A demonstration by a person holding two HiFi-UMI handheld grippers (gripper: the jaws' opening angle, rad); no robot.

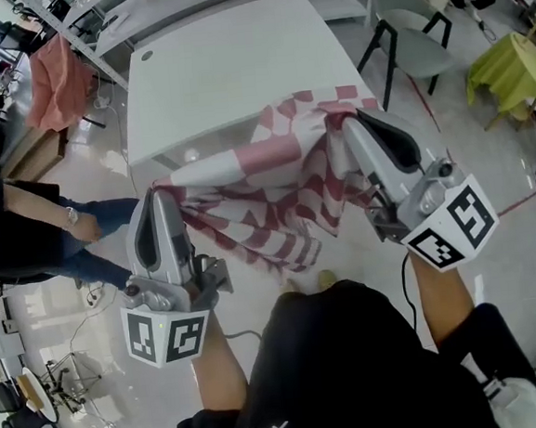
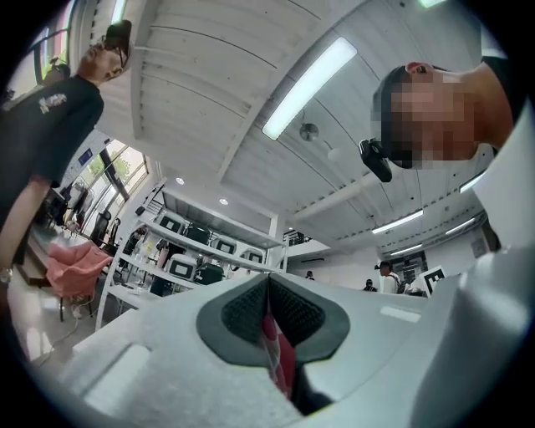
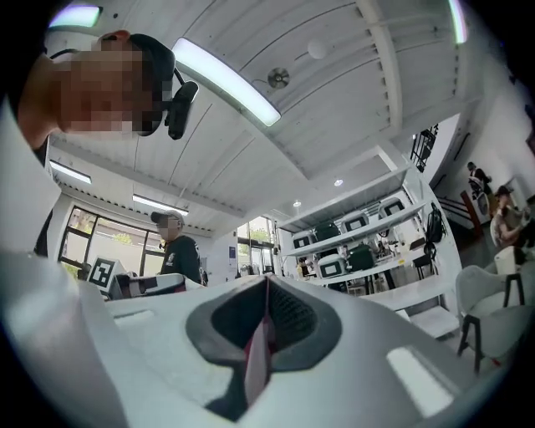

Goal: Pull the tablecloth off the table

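L forearm [image 1: 220, 362] & R forearm [image 1: 442, 286] reach fwd, bare, w/ the L gripper [image 1: 159, 197] low at left and the R gripper [image 1: 349, 125] higher at right, each w/ jaws pinched tight on a fold of the red-white checked tablecloth [image 1: 266, 194].

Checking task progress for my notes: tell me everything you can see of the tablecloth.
The tablecloth is thin red-and-white checked fabric, crumpled and sagging in folds. The left tool and right tool each pinch an edge, jaws shut on it. It hangs between them, mostly clear of the white table; its far part overlaps the table's near edge.
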